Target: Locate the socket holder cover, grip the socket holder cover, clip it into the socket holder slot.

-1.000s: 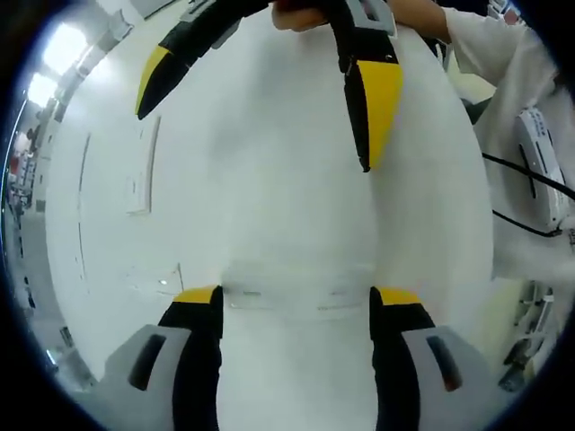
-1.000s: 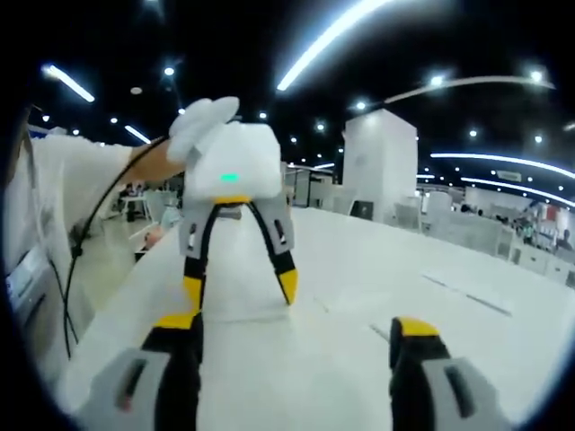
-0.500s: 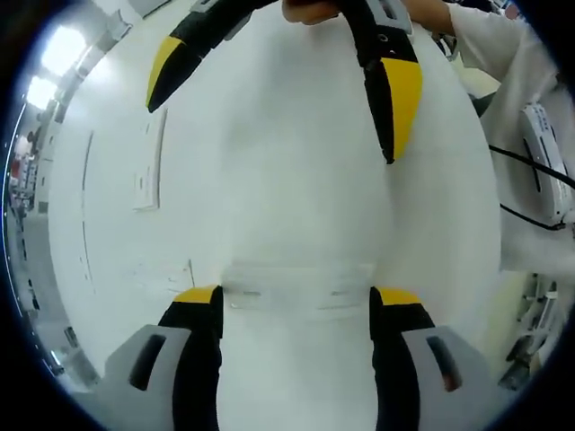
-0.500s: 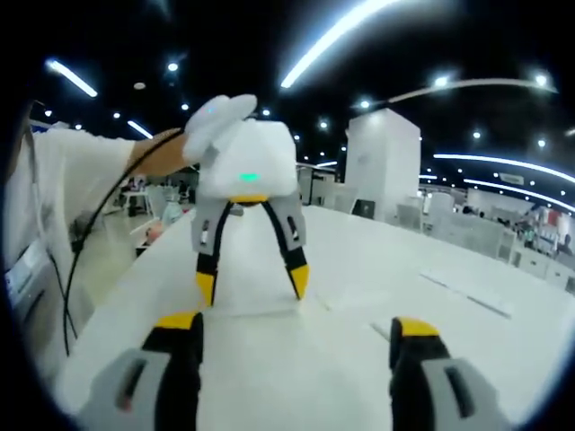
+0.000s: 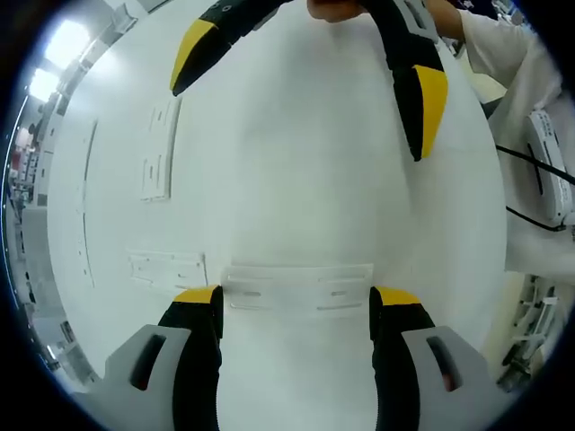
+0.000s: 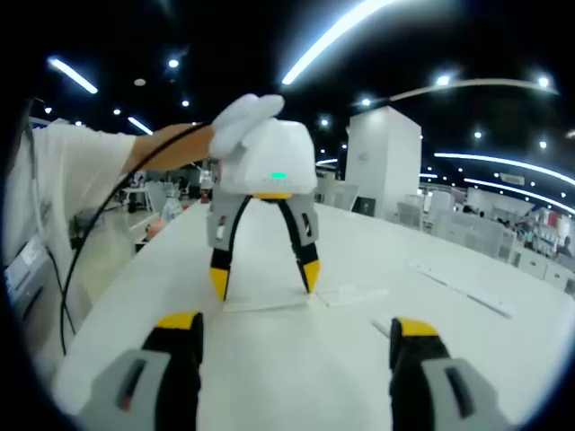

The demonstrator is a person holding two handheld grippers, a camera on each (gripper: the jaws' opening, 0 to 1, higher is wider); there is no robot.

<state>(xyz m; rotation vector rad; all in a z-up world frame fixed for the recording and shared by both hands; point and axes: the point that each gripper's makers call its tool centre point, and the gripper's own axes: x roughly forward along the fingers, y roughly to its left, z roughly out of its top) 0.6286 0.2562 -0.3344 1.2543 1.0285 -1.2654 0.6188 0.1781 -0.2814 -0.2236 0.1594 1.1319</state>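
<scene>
Left gripper view: left gripper (image 5: pixel 295 301) spread wide astride the socket holder cover (image 5: pixel 296 289) on the surface (image 5: pixel 287 180); right gripper (image 6: pixel 292 328) wide, empty.

My right gripper (image 5: pixel 305 81) now sits further right in the upper left gripper view; my left gripper (image 6: pixel 265 283) stands nearer the right gripper view's centre.
</scene>
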